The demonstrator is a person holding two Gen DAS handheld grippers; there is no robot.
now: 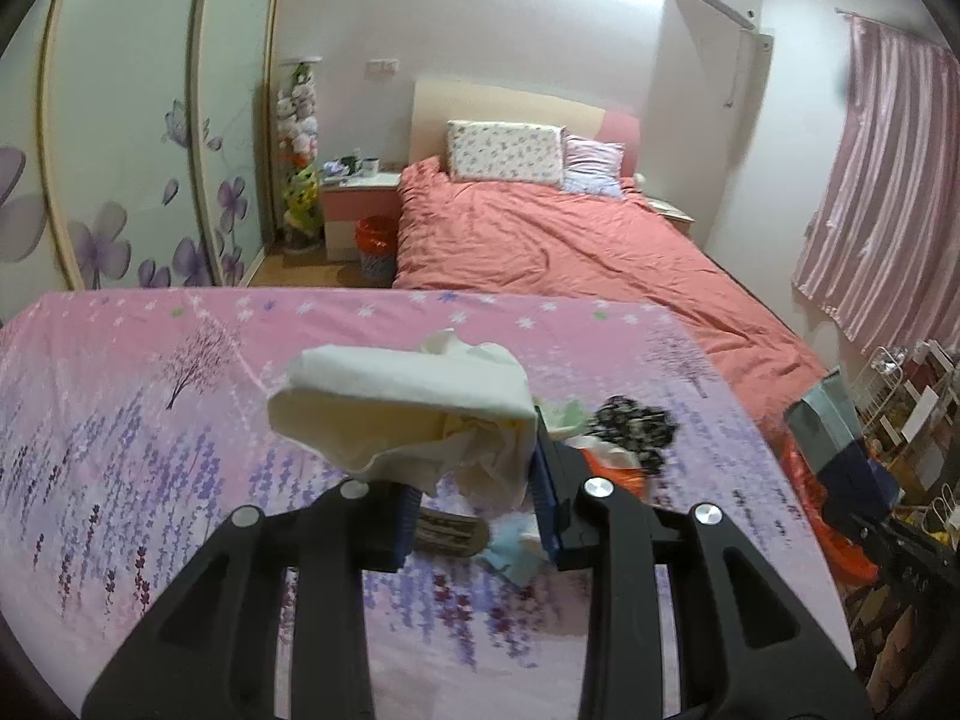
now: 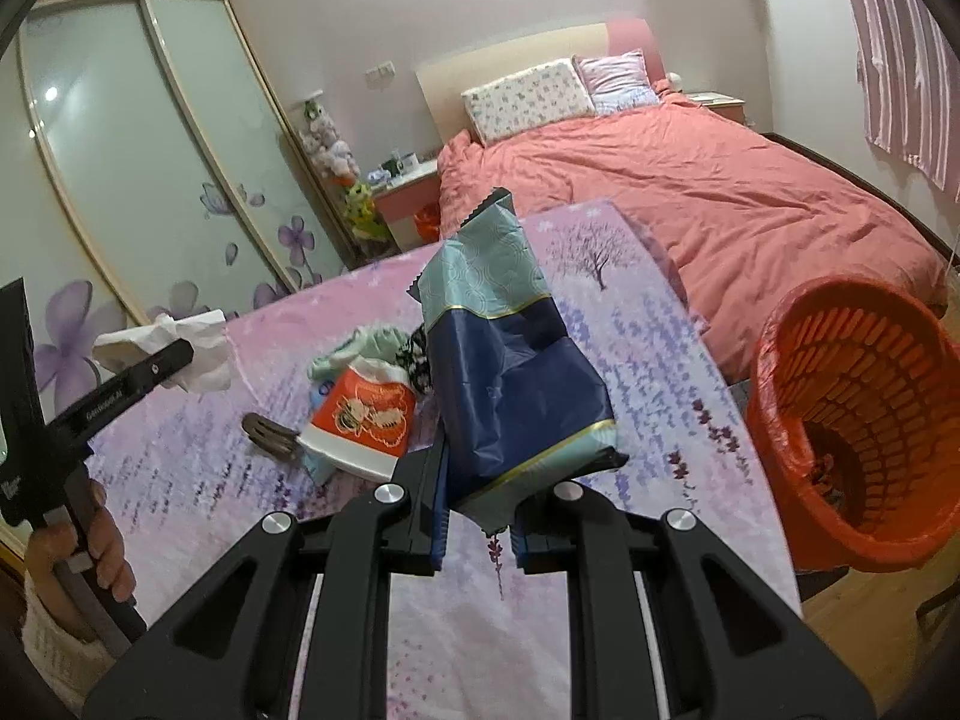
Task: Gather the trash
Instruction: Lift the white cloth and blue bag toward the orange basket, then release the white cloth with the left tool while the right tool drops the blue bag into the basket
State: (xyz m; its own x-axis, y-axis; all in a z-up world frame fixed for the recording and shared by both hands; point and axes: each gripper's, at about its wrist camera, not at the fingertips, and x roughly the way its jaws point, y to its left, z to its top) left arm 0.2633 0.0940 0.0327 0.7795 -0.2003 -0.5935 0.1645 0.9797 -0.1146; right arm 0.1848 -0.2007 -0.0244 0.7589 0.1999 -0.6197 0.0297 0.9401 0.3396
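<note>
My left gripper point(image 1: 474, 516) is shut on a crumpled white tissue point(image 1: 408, 414) and holds it above the pink flowered table point(image 1: 150, 420); it shows at the left of the right wrist view point(image 2: 174, 348). My right gripper point(image 2: 477, 531) is shut on a blue and teal snack bag point(image 2: 510, 372), also seen in the left wrist view point(image 1: 840, 438). A pile of trash lies mid-table: an orange wrapper point(image 2: 366, 420), a green wrapper point(image 2: 354, 351), a black-and-white patterned piece point(image 2: 417, 360) and a brown piece point(image 2: 270, 438). An orange trash basket point(image 2: 864, 420) stands right of the table.
A bed with a coral cover point(image 2: 690, 180) lies behind the table. A sliding wardrobe with flower prints point(image 1: 132, 150) is at the left. A nightstand point(image 1: 357, 204) and a small red bin point(image 1: 377, 240) stand beside the bed. Pink curtains point(image 1: 888, 180) hang at the right.
</note>
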